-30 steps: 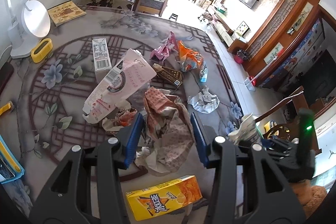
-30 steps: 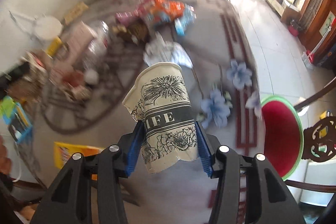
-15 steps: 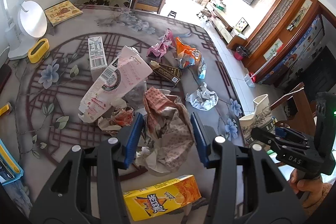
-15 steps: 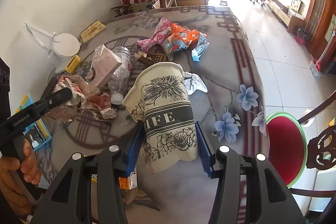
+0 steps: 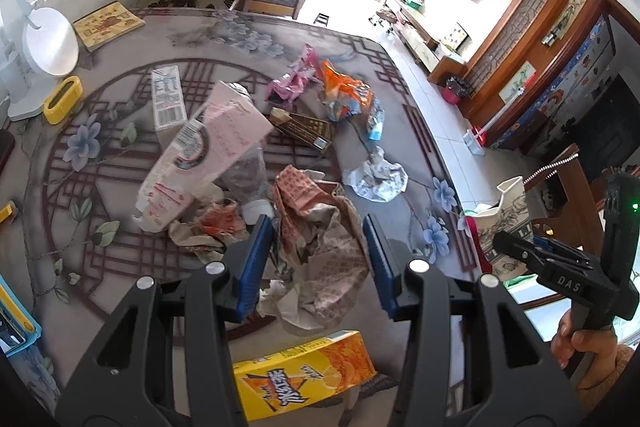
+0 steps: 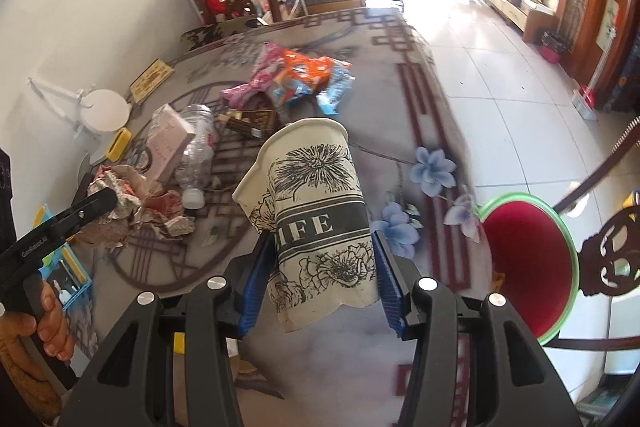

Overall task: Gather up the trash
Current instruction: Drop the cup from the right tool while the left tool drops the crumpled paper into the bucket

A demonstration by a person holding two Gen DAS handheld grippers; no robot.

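Note:
My left gripper (image 5: 318,261) is shut on a crumpled brown paper wrapper (image 5: 320,243) low over the patterned table (image 5: 120,259), amid a pile of litter. My right gripper (image 6: 322,279) is shut on a dented paper cup (image 6: 316,211) with black flower print, held tilted above the table's right edge. In the left wrist view the cup (image 5: 508,215) and right gripper (image 5: 532,251) sit off to the right, held by a hand (image 5: 580,347). A red bin with a green rim (image 6: 528,259) stands on the floor just right of the cup.
Litter lies across the table: a pink carton (image 5: 208,147), a white milk carton (image 5: 168,99), an orange snack bag (image 5: 348,91), a dark box (image 5: 304,127), crumpled white paper (image 5: 376,179), a yellow juice box (image 5: 304,375), a plastic bottle (image 6: 196,151). A carved chair (image 6: 616,259) stands by the bin.
The right gripper has carried the cup up and slightly further right, by the table's edge. The left gripper stays shut on the wrapper, hardly moved.

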